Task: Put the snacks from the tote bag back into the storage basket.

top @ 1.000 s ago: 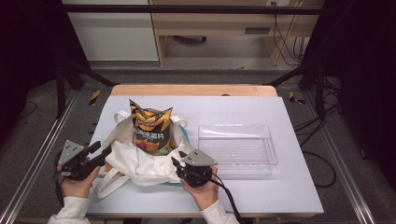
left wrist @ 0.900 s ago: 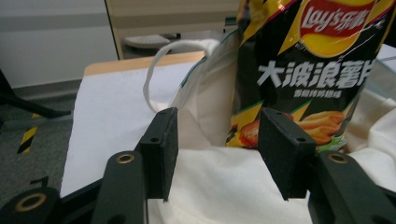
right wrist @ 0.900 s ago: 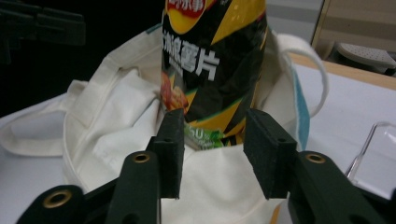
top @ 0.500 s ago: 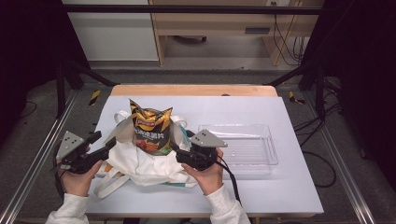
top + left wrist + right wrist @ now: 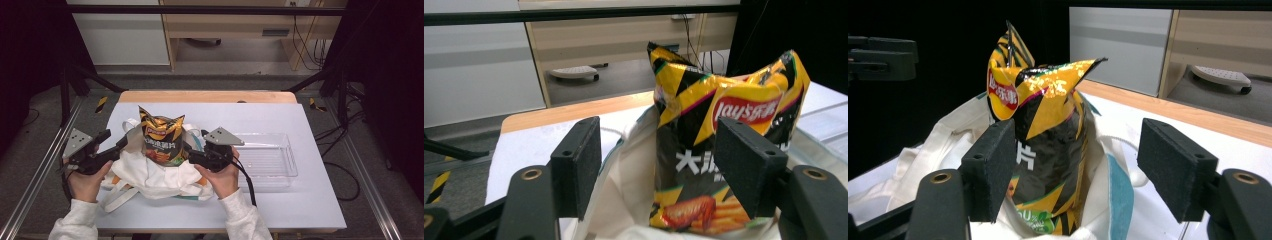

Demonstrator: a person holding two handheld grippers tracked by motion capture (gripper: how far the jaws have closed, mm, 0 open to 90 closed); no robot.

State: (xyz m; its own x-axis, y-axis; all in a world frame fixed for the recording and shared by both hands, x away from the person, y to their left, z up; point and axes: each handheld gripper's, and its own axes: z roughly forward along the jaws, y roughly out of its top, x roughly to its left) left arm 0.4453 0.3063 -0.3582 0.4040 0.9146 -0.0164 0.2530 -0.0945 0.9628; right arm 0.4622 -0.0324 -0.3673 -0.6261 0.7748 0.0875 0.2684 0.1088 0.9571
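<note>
Upright, crinkled yellow-black chip bag (image 5: 161,141)

Three cameras: one fixed above the table, one riding on each gripper.

The high view looks forward and down from the person's side onto the white-topped table (image 5: 300,200), far enough to hold all of it. The left gripper view sits low and very near, looking along its own black jaws at the yellow-and-black crinkled chip bag (image 5: 719,150) standing in the white cloth tote bag (image 5: 634,200). The right gripper view faces the same chip bag (image 5: 1048,130) from the opposite side, equally near. All three views share this bag (image 5: 162,140).
</note>
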